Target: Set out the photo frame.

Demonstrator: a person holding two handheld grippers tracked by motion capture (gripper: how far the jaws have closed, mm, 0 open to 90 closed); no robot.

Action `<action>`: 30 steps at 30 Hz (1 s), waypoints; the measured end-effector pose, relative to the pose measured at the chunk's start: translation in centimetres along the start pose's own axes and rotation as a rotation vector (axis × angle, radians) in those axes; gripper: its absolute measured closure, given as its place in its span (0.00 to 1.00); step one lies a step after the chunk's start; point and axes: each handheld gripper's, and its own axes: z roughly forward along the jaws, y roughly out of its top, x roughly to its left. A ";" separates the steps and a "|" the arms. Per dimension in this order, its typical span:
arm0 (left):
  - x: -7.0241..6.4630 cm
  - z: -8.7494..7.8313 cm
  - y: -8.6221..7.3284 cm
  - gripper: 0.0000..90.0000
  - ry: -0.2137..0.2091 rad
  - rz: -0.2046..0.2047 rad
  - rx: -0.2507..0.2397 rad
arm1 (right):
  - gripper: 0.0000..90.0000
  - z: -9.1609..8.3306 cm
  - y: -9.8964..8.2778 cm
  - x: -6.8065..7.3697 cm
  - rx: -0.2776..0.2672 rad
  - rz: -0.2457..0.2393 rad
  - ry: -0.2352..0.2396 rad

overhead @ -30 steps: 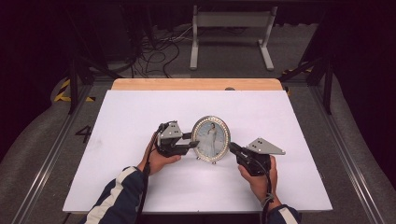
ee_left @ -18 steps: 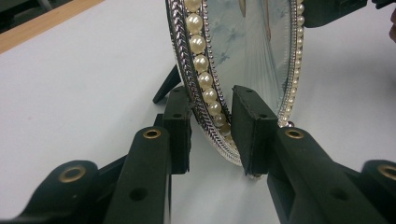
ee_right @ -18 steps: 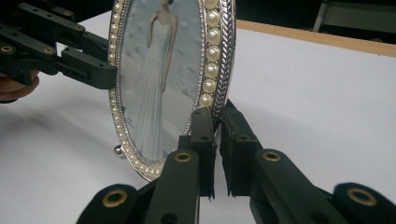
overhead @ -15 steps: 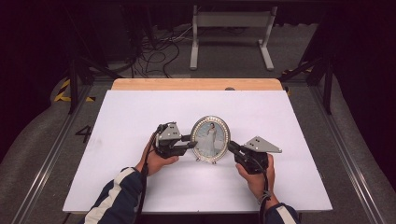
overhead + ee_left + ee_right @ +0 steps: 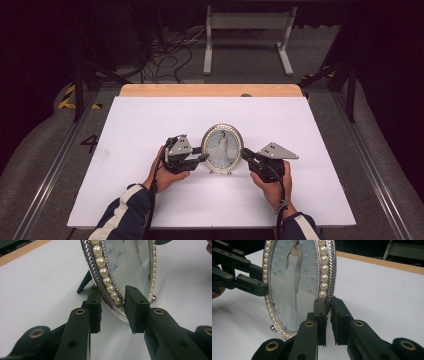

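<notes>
Change: we see the right gripper (image 5: 248,156) nudged inward since a second ago; left jaws have just been closing.
Frame: oval picture frame (image 5: 222,148) upright, centre of picture.
Left gripper (image 5: 204,157): slack astride its rim.
Right: clenched on the rim.

White table (image 5: 150,125) with wooden far edge; grey floor (image 5: 240,60) (cables (image 5: 170,45) strewn), dark surroundings.
</notes>
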 end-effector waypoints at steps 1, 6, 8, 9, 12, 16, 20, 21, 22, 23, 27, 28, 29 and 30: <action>0.0 0.0 0.0 0.75 0.006 0.008 -0.001 | 0.92 0.0 0.0 0.0 0.002 -0.005 -0.001; -0.1 -0.5 0.1 0.73 0.009 0.015 -0.022 | 0.92 -0.2 0.0 -0.1 0.001 -0.009 -0.002; 0.0 -0.9 0.1 0.74 0.010 0.013 -0.030 | 0.93 -0.3 0.0 0.0 0.001 -0.018 -0.001; 0.1 -1.0 0.0 0.75 0.004 0.014 -0.032 | 0.93 -0.3 0.0 0.0 0.001 -0.019 -0.001; 0.2 -1.0 -0.1 0.80 0.002 0.015 -0.028 | 0.93 -0.3 0.0 0.0 0.002 -0.020 0.006; 0.2 -0.9 -0.2 0.81 -0.005 0.009 -0.022 | 0.92 -0.2 0.0 -0.1 0.003 -0.019 0.009; 0.1 -0.9 -0.2 0.82 -0.005 0.017 -0.010 | 0.92 -0.2 0.0 -0.1 0.004 -0.022 0.007; 0.1 -0.9 -0.2 0.82 -0.007 0.015 -0.007 | 0.92 -0.1 0.0 -0.1 0.005 -0.021 0.006; 0.1 -0.9 -0.2 0.82 -0.006 0.017 -0.005 | 0.92 -0.1 0.0 -0.1 0.005 -0.020 0.007; 0.1 -0.8 -0.2 0.82 -0.003 0.017 -0.004 | 0.92 -0.1 0.0 -0.1 0.005 -0.020 0.008; 0.0 -0.8 -0.2 0.82 -0.001 0.017 -0.001 | 0.92 -0.1 0.0 -0.2 0.005 -0.020 0.005; -0.1 -0.8 -0.2 0.82 0.001 0.016 0.000 | 0.92 -0.1 0.0 -0.1 0.005 -0.020 0.005; -0.1 -0.8 -0.2 0.82 0.003 0.017 0.001 | 0.92 -0.1 0.0 -0.1 0.004 -0.017 0.005; -0.1 -0.8 -0.2 0.82 0.003 0.015 0.001 | 0.92 0.0 0.1 -0.1 0.004 -0.018 0.004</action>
